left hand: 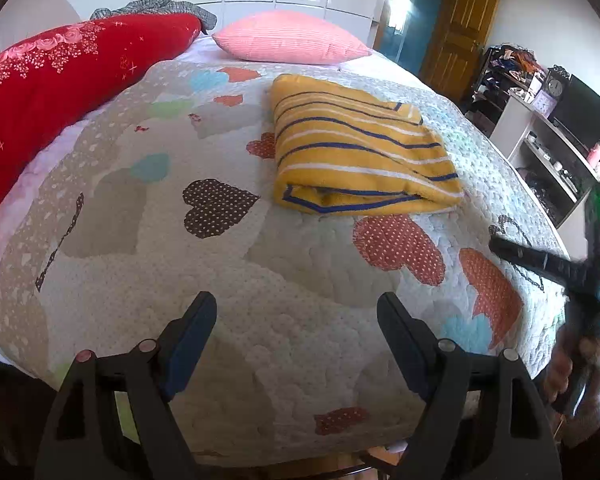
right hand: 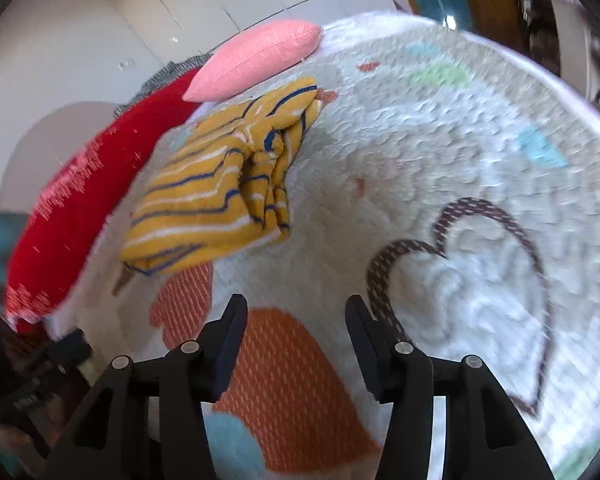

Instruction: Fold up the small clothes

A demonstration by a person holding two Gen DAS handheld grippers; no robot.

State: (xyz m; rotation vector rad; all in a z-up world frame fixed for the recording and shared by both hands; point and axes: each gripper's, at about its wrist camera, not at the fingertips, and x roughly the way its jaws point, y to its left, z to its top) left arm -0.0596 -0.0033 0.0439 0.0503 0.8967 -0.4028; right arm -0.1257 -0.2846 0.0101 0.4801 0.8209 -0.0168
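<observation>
A yellow garment with blue and white stripes (left hand: 360, 148) lies folded into a thick rectangle on the heart-patterned quilt (left hand: 260, 280). My left gripper (left hand: 296, 312) hovers over the quilt's near part, well short of the garment, open with nothing between its fingers. The right gripper (left hand: 556, 264) shows at the right edge of the left wrist view, held by a hand. In the right wrist view the right gripper (right hand: 296, 316) stands open and empty over an orange heart patch, with the folded garment (right hand: 216, 192) up to its left. That view is blurred by motion.
A red flowered blanket (left hand: 60, 80) runs along the bed's left side and a pink pillow (left hand: 288, 40) lies at the head. Shelves with clutter (left hand: 540, 120) and a wooden door (left hand: 460, 28) stand to the right. The bed's edge is near the left gripper.
</observation>
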